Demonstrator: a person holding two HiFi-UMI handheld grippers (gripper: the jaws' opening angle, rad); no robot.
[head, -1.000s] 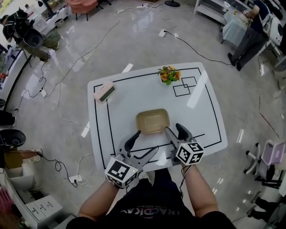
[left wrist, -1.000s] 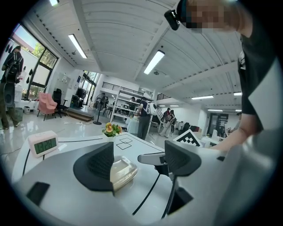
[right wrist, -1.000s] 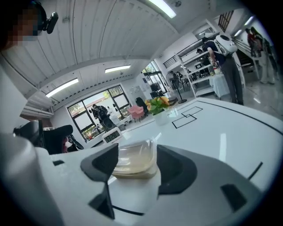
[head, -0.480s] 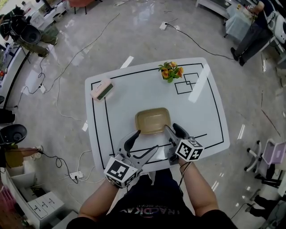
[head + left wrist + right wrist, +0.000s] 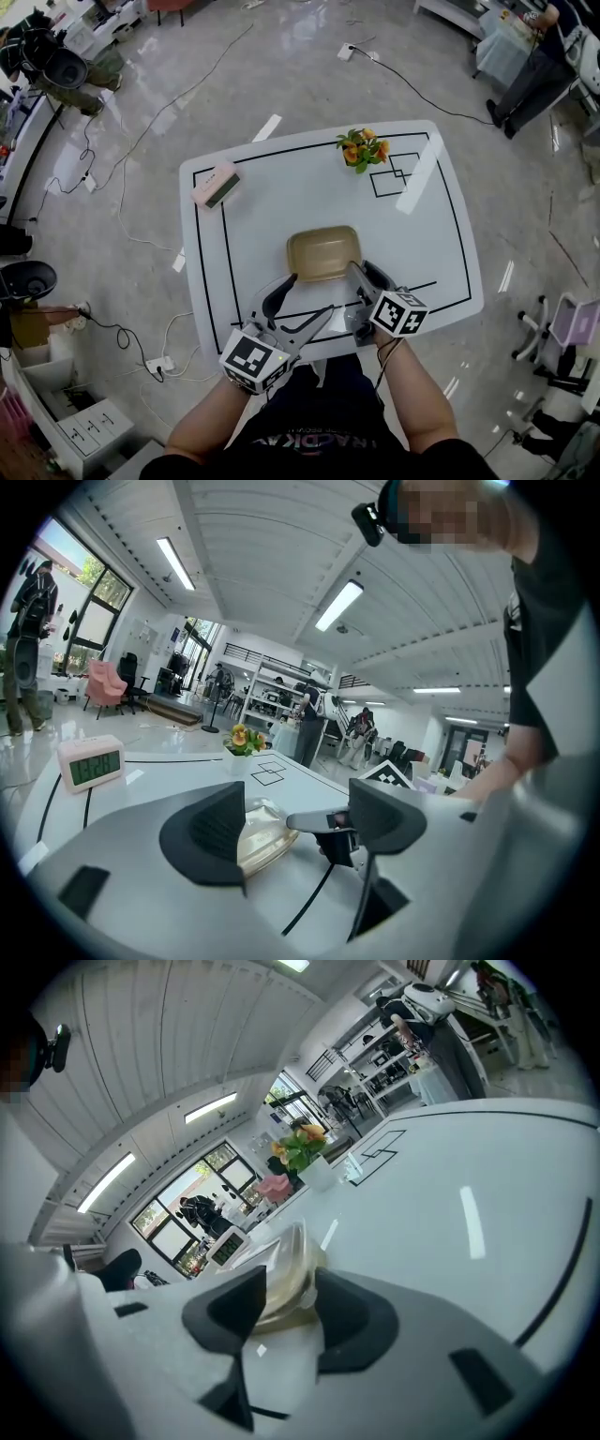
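since a second ago the right gripper [image 5: 362,272] has crept in and its jaws have narrowed, and now they pinch the near right corner of the tan plastic food container [image 5: 323,251]. in the right gripper view the container [image 5: 286,1274] fills the whole gap between the pads. the left gripper [image 5: 305,296] sits just beside the near left corner with its jaws wide apart and nothing held. in the left gripper view the container [image 5: 262,822] shows just past the left pad, and one finger of the right gripper pokes in from the other side. the container sits flat on the white table [image 5: 281,187], in the near middle, just beyond a black line. further back there's a pink digital clock [image 5: 216,185] at the far left corner and a little pot of orange flowers [image 5: 361,150] at the far right, beside two overlapping square outlines [image 5: 394,178]. past the table is shiny floor [image 5: 309,75], with a person [image 5: 520,70] standing off at the far right.
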